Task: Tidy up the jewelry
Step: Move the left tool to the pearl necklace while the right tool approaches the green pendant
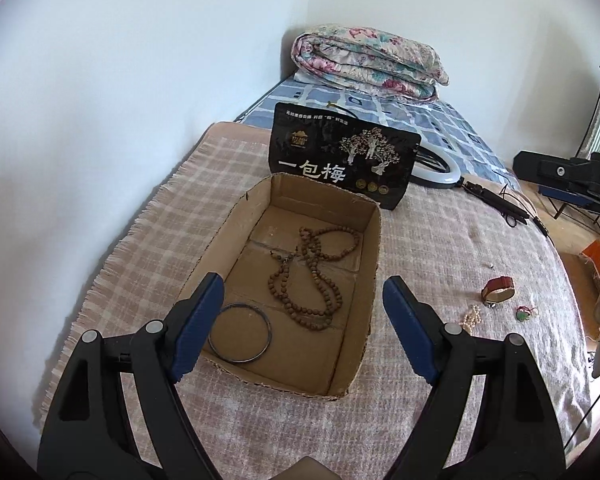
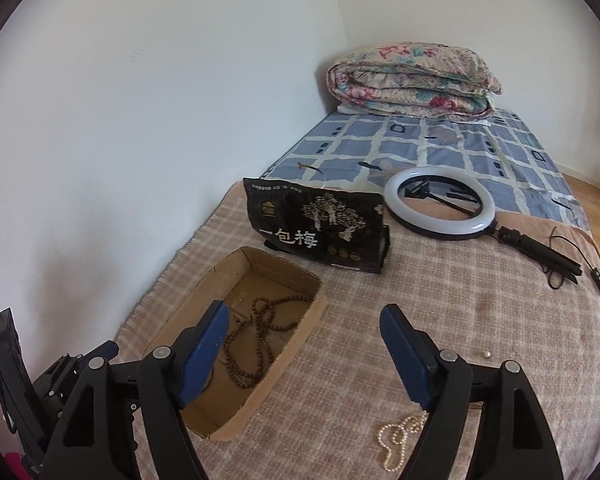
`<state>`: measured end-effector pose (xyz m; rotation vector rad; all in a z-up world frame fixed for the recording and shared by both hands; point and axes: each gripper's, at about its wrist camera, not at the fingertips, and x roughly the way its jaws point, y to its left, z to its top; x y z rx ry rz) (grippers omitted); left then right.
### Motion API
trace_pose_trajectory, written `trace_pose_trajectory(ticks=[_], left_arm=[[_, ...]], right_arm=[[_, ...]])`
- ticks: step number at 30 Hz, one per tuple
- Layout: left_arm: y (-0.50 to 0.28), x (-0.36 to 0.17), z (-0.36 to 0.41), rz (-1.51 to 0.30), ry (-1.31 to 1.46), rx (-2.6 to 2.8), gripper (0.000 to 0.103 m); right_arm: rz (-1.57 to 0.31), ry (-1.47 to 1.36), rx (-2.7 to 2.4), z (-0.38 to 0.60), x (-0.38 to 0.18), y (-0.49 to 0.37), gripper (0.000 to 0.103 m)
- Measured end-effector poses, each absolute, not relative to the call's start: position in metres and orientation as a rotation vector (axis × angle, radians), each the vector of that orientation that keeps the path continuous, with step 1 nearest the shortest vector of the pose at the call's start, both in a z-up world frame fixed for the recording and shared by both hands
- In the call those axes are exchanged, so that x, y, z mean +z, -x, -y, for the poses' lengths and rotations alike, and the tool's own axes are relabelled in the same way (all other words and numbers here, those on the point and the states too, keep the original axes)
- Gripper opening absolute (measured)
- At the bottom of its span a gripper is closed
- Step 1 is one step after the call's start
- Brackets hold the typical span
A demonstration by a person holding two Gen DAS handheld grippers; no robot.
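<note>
Both the left gripper (image 1: 303, 296) and the right gripper (image 2: 302, 326) are held spread wide, with nothing between the pads. A wooden bead necklace (image 1: 312, 276) and a thin metal bangle (image 1: 240, 334) are seen lying inside the cardboard box (image 1: 374, 248) at frame centre on the bed. Outside it, at lower right, a pearl strand (image 2: 398, 438) is lying loose on the blanket (image 2: 460, 300), just beside the right gripper. The strand is judged light, limp and slippery; a bunched section should be pinched rather than a single pearl.

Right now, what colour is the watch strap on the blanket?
Red watch strap, clearest in the left wrist view.
</note>
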<state>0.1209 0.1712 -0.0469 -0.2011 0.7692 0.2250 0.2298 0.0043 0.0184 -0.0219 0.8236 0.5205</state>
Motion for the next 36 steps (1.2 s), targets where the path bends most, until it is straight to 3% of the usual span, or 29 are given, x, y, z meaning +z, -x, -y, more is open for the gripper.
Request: trace_pose_trajectory(ticks=[8,22,36], left_arm=[[-0.126,-0.044,-0.130,-0.775,0.160,0.135,0.084],[-0.137,-0.051,-0.069,-0.792,0.121,-0.006,0.084],[-0.149,-0.091,-0.016,-0.860,0.098,-0.061,0.084]], right_arm=[[-0.757,-0.003,0.373,0.077,0.028,-0.199,0.103],[-0.780,-0.123,0.141,0.209,-0.020,-0.189,0.103],[-0.810,-0.092,0.114,0.250,-0.077,-0.198,0.103]])
